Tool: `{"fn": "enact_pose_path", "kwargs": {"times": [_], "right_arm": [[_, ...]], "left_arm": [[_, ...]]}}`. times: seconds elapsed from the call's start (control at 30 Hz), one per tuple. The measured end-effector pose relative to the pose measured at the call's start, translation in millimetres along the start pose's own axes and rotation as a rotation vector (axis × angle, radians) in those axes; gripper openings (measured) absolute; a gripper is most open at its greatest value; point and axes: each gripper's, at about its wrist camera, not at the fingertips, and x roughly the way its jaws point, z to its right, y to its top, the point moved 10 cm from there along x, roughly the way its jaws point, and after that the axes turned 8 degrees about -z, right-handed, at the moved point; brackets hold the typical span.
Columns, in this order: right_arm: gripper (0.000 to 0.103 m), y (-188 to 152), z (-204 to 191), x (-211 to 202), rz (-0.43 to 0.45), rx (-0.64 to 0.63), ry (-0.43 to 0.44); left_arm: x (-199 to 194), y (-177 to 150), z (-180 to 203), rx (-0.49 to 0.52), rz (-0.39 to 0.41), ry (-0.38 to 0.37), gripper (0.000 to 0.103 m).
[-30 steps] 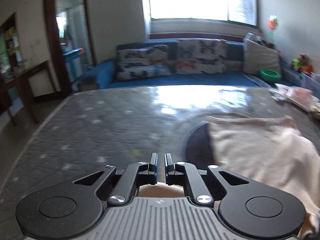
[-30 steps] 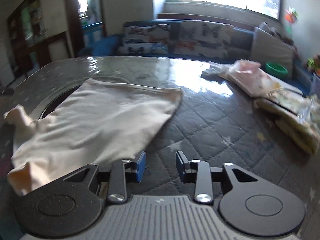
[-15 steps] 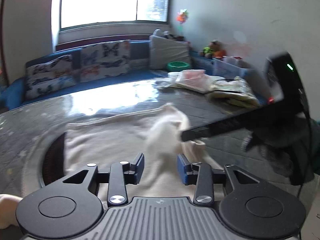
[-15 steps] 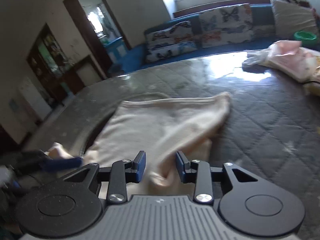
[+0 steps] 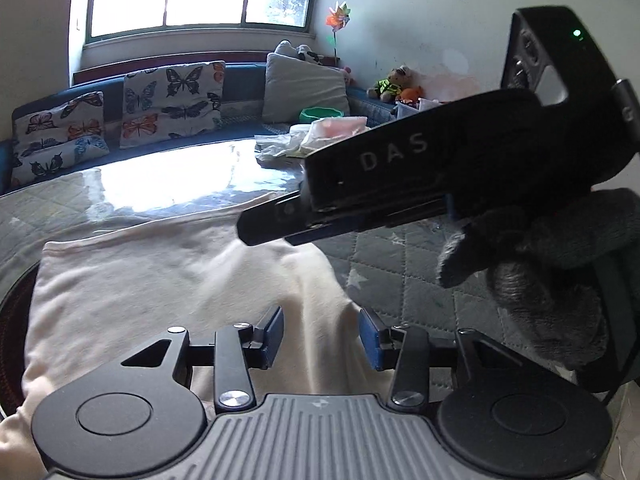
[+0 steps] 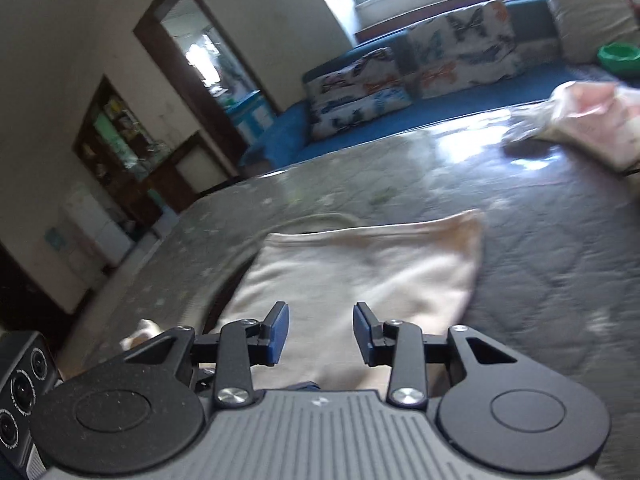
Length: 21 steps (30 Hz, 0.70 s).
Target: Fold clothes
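Soft cream knit garment (image 5: 152, 280), matte and faintly wrinkled, spread flat on grey quilted star-print bed (image 6: 560, 264), long axis running sideways across the near edge, one rumpled fold rising toward the cameras. Left gripper (image 5: 322, 334), clenched a second ago, since swung over the cloth, blue pads just parted, released above that fold. Right gripper (image 6: 320, 332) likewise released, hovering, gloved grey hand (image 5: 540, 272) holding it.
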Motion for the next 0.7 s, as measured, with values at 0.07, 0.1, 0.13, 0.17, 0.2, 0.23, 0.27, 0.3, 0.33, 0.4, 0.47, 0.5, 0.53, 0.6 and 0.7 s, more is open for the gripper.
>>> {"fn": "enact_pose_path", "kwargs": {"times": [0.07,0.1,0.13,0.17,0.2,0.23,0.27,0.3,0.33,0.4,0.47,0.5,0.53,0.6,0.7], "right_arm": [[0.036,-1.8,17.0,-8.2,0.007,0.029,-0.048],[0.036,-3.0,23.9,-12.2,0.014,0.044,-0.062],[0.037,-4.3,29.9,-15.3,0.021,0.058,-0.075],[0.037,-5.5,35.6,-19.0,0.027,0.071,-0.082],[0.037,-7.0,40.8,-22.5,0.032,0.081,-0.09],[0.037,-8.5,44.8,-25.2,0.037,0.084,-0.101],[0.037,-10.0,48.7,-27.8,0.042,0.087,-0.113],[0.037,-11.6,51.4,-29.6,0.042,0.086,-0.121],[0.037,-13.1,54.0,-31.1,0.042,0.085,-0.128],[0.037,-15.4,58.4,-29.4,0.043,0.098,-0.124],[0.037,-16.9,61.3,-25.2,0.042,0.104,-0.125],[0.037,-17.1,60.9,-20.7,0.039,0.102,-0.127],[0.037,-17.6,59.7,-15.4,0.033,0.095,-0.129],[0.037,-19.6,53.3,-4.1,0.017,0.071,-0.127],[0.037,-20.1,43.1,11.0,0.005,0.041,-0.12]], "left_arm": [[10.2,0.8,4.6,0.006,-0.016,0.006,0.044],[15.2,0.5,4.7,0.002,-0.023,0.008,0.039],[20.2,0.2,4.9,-0.003,-0.03,0.01,0.025],[23.8,0.5,2.9,-0.012,-0.035,0.015,0.022],[24.9,1.1,-1.4,-0.028,-0.035,0.016,0.018],[23.6,1.6,-6.4,-0.049,-0.032,0.011,0.016],[19.8,2.5,-13.2,-0.077,-0.025,0.004,0.015],[13.7,3.6,-21.1,-0.107,-0.013,-0.003,0.015],[6.5,4.8,-29.8,-0.136,0.004,-0.01,0.015],[-8.8,7.3,-49.0,-0.197,0.038,-0.027,0.015],[-21.4,6.1,-69.6,-0.258,0.063,-0.033,0.015],[-25.8,4.6,-80.0,-0.287,0.07,-0.028,0.014],[-28.7,2.8,-90.0,-0.312,0.074,-0.021,0.014],[-31.1,-2.0,-105.9,-0.351,0.067,0.007,0.014],[-28.9,-6.3,-122.8,-0.403,0.055,0.0,0.015]]}}
